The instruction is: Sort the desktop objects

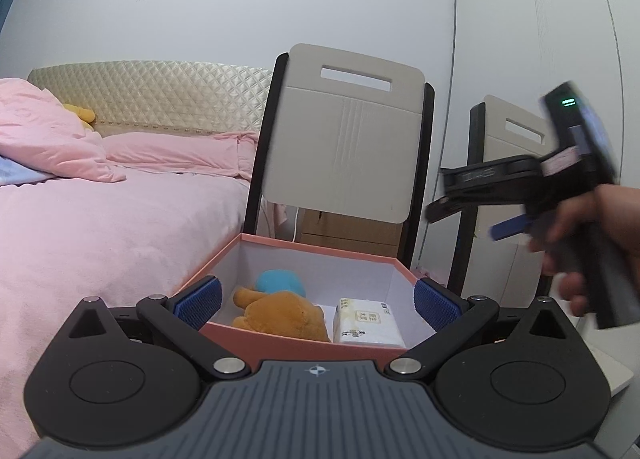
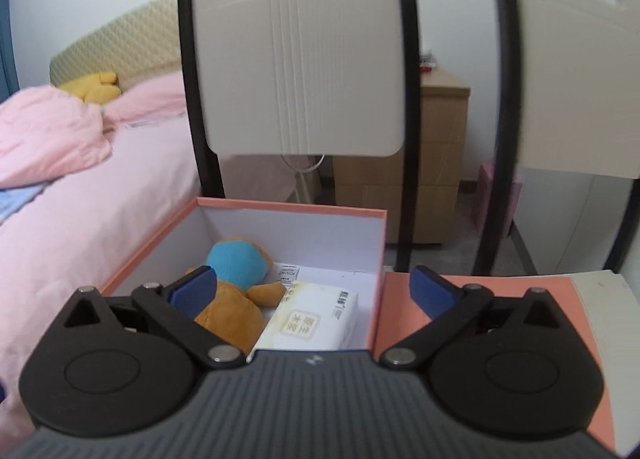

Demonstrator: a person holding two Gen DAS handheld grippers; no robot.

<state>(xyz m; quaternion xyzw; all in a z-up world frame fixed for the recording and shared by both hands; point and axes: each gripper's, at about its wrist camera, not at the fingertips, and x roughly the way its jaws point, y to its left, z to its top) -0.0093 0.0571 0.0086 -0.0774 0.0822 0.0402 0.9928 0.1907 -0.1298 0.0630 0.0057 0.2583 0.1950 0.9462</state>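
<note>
Left wrist view: the left claw [image 1: 318,301] is spread wide and holds nothing, its blue pads [image 1: 199,301] straddling the near wall of the pink box [image 1: 280,343], which lies directly ahead and below. The box is open-topped, salmon outside and white inside. Within it lie a plush toy [image 1: 280,311], orange-brown with a blue part, at the left, and a white tissue pack [image 1: 368,323] with printed characters just to its right, the two close together. At the right edge, blurred, the right claw [image 1: 464,203] is carried by the person's right hand [image 1: 576,243], fingers wrapped round the handle, held above box level; its opening cannot be told from here. Right wrist view: the right claw [image 2: 316,287] is wide open and empty, poised above the box [image 2: 280,205], one finger over the toy [image 2: 236,291], the other over the pink lid [image 2: 500,291] lying flat beside the box on the surface. The tissue pack [image 2: 316,319] sits between the fingers, touching the toy; a small printed sachet [image 2: 288,273] lies behind it. A chair back [image 2: 300,59] stands beyond, the pink bed [image 2: 80,211] to the left.
</note>
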